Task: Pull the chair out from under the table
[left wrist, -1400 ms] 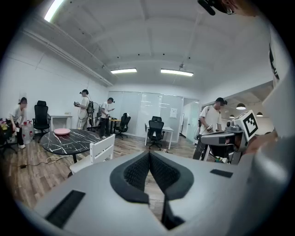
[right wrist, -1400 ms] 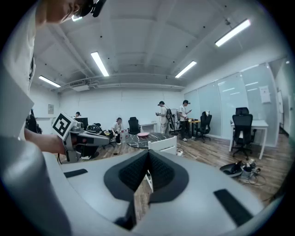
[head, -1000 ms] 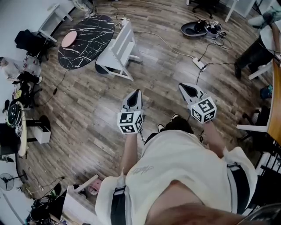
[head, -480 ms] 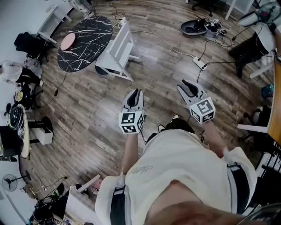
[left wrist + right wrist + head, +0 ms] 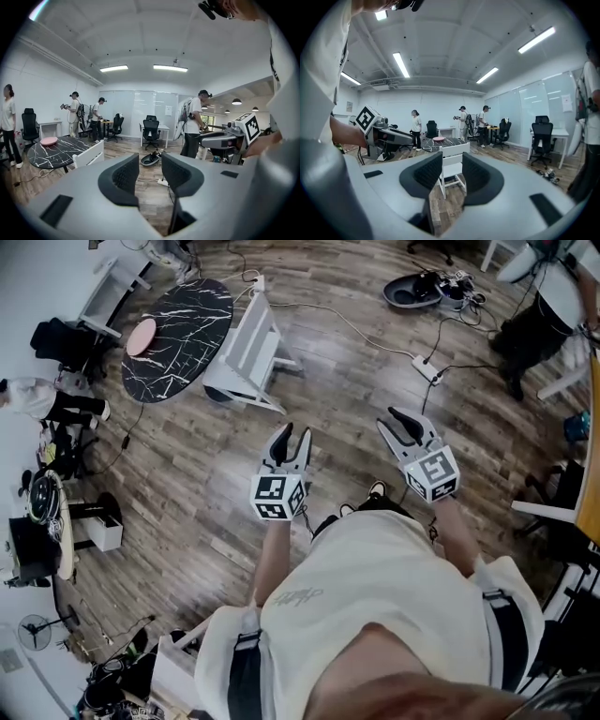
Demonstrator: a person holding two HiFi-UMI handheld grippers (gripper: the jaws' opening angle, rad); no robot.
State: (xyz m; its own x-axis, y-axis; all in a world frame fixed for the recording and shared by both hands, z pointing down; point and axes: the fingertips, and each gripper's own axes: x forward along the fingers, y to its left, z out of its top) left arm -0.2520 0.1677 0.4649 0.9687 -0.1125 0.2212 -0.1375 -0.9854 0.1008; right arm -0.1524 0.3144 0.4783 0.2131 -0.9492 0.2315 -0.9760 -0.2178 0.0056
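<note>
Approach step: the left tool and right tool, empty jaws just opened wide, face the distant chair at the surface's edge; next, likely gripping its backrest.

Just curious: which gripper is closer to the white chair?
Left. The left gripper hangs short of the white chair, not touching; the right gripper is farther off, out to the side, also apart.

legible text: none | shirt print: script, too blurred to read
</note>
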